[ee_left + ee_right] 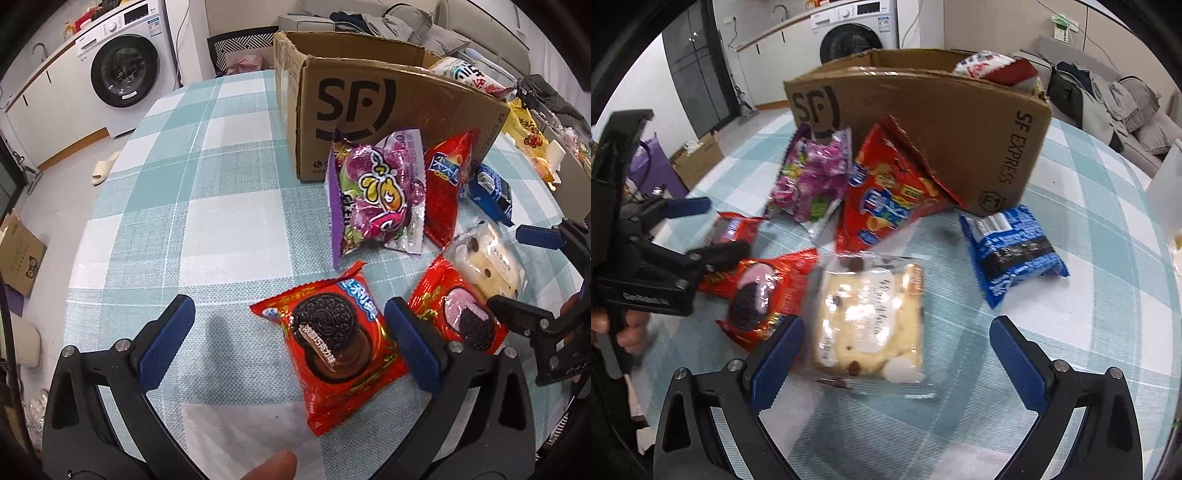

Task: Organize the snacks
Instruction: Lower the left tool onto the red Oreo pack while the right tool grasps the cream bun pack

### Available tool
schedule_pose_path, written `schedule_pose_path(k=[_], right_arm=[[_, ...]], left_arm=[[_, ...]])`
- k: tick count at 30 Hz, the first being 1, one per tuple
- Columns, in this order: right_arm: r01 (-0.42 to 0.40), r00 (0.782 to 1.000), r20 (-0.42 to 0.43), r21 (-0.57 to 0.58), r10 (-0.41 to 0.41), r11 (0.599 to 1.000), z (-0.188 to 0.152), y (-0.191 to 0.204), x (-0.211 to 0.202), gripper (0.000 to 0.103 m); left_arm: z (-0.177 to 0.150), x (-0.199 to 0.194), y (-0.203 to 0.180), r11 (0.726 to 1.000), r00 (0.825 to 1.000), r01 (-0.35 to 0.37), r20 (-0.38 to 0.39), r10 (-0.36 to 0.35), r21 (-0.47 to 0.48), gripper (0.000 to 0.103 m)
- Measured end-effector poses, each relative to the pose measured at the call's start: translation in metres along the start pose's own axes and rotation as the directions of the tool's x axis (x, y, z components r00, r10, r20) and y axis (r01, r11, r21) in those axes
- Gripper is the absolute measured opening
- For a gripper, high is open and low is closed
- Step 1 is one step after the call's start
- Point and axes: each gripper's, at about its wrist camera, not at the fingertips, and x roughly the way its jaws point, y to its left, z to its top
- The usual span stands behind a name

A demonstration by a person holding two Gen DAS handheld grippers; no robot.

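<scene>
A: What is the biggest thing here?

B: The table point(155, 206), with a blue and white checked cloth. On it stands a big brown cardboard box point(373, 110) with "SF" printed on its side. More snacks peek out of the top of the box (I cannot tell what kind).

A: And the snacks near the box?

B: A purple candy bag point(373, 199) leans on the front of the box. A red chip bag point(886, 195) leans on the box right beside it. A blue cookie pack point(1012, 254) lies flat just in front of the box's corner.

A: What is farther from the box?

B: A clear pack with a pale cake point(868, 321) lies in front of the chip bag. Two small red cookie packs are there too. One shows a pink cookie point(761, 291) and touches the cake pack. The other shows a dark chocolate cookie point(340, 350) and lies farthest from the box.

A: What are the tongs doing?

B: The left gripper point(291, 339) is spread wide, and the chocolate cookie pack lies between its blue pads, against one of them. The right gripper point(897, 350) is spread wide too, with the cake pack between its pads. Neither one squeezes anything.
</scene>
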Motion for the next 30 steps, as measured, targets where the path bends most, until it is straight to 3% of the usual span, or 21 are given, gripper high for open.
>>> schedule_pose_path(k=[5, 15, 21, 27, 30], right_arm=[[-0.004, 1.000, -0.003, 0.002, 0.004, 1.000, -0.002, -0.004, 0.001, 0.096], [-0.023, 1.000, 0.006, -0.011, 0.023, 1.000, -0.001, -0.007, -0.001, 0.079], [-0.033, 0.999, 0.011, -0.027, 0.034, 0.999, -0.001, 0.000, -0.002, 0.071], [-0.052, 0.998, 0.020, -0.027, 0.053, 0.998, -0.002, 0.000, -0.003, 0.065], [-0.062, 0.998, 0.025, -0.030, 0.063, 0.998, -0.003, 0.000, -0.003, 0.061]], left_arm=[[-0.001, 0.004, 0.000, 0.999, 0.999, -0.044, -0.018, 0.045, 0.028, 0.102], [-0.005, 0.003, -0.002, 0.998, 0.999, -0.027, -0.038, 0.029, 0.052, 0.100], [-0.007, 0.001, -0.009, 0.996, 0.999, 0.019, -0.051, -0.015, 0.085, 0.078], [-0.009, -0.004, -0.013, 0.992, 0.997, 0.078, -0.039, -0.074, 0.104, 0.045], [-0.010, -0.007, -0.015, 0.991, 0.997, 0.072, -0.021, -0.070, 0.116, 0.045]])
